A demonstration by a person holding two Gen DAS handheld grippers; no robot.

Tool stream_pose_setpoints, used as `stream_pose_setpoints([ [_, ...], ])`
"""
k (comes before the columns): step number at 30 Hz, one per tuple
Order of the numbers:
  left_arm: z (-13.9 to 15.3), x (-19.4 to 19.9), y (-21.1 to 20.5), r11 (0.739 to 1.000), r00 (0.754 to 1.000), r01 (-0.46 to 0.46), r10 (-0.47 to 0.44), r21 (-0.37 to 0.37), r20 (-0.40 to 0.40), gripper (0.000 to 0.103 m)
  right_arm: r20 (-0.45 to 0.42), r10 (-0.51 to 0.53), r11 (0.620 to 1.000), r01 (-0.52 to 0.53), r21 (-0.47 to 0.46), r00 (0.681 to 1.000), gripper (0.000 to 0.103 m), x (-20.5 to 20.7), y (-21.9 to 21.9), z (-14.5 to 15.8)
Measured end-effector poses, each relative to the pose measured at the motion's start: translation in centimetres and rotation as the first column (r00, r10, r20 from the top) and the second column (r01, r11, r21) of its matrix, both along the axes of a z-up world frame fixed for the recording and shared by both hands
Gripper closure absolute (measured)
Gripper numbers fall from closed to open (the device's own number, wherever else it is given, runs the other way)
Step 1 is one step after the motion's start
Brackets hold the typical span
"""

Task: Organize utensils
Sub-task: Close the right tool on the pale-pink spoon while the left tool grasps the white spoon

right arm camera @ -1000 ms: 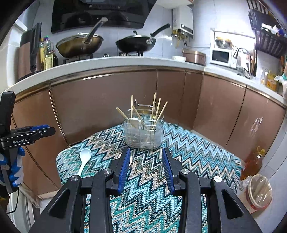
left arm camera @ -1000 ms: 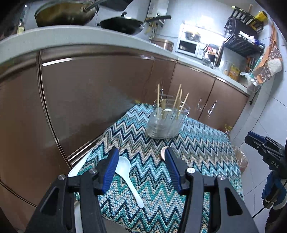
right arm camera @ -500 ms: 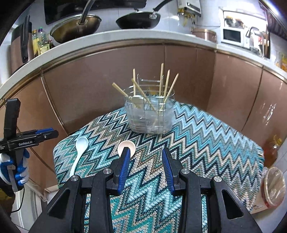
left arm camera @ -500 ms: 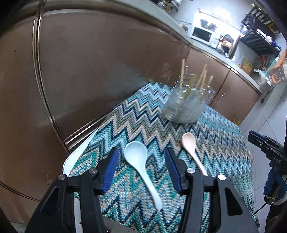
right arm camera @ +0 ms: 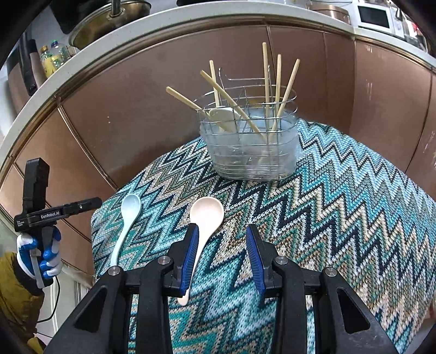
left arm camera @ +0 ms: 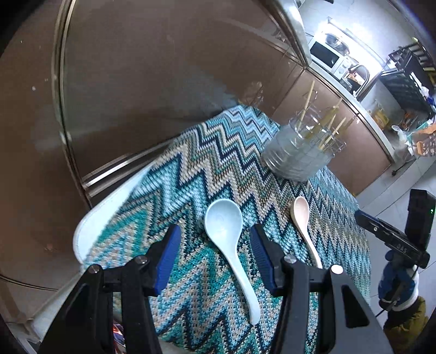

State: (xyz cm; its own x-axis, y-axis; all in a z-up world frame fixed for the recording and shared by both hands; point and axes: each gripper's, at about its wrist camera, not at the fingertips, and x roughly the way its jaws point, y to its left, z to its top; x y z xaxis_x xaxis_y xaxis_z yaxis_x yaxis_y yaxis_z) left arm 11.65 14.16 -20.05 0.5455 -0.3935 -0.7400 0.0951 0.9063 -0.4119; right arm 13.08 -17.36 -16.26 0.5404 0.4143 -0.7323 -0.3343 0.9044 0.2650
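We have the left gripper (left arm camera: 215, 246) low over the zigzag cloth (left arm camera: 196, 174), jaws spread wide, nothing between the pads. The pale blue spoon (left arm camera: 227, 239) lies right in that gap, bowl far, handle running back toward us, touching neither blue pad. Our right gripper (right arm camera: 221, 253) is spread too and holds nothing; the cream spoon (right arm camera: 204, 223) lies just at its left finger (right arm camera: 190, 252), and that finger hides part of the handle, so we cannot tell whether they touch. Both spoons rest flat on the cloth, blue one to the left, cream one to the right, apart from each other.

Far on the cloth stands the wire utensil holder (right arm camera: 250, 147), with chopsticks (right arm camera: 265, 87) leaning out and a cream spoon bowl showing inside; its lower contents blur behind the clear liner. From the right view we read "GenRobot.AI" on the left gripper's body, gripped by a blue and white glove (right arm camera: 41, 253). The lettering on the right gripper in the left view is too small to read.

Brown cabinet doors (right arm camera: 136, 114) wall off the far side, a pan (right arm camera: 109, 24) cut off at the top edge, a microwave (left arm camera: 327, 54) far right.
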Motion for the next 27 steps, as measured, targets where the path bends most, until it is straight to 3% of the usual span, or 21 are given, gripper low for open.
stream_pose_setpoints([
  [12,-3.2,3.2,-0.1,0.993,0.995,0.062,-0.07,-0.101,-0.07,0.053,-0.113,0.114,0.993,-0.11,0.039,0.987,0.067,5.6,2.1,-3.7],
  [15,-3.5,3.9,-0.4,0.99,0.992,0.09,-0.098,-0.105,-0.076,0.054,-0.137,0.141,0.989,-0.134,0.057,0.98,0.072,6.9,2.6,-4.9],
  [27,-4.7,5.2,-1.4,0.986,0.985,0.129,-0.14,-0.107,-0.103,0.075,-0.173,0.235,0.971,-0.224,0.08,0.956,0.079,9.6,4.0,-7.6],
])
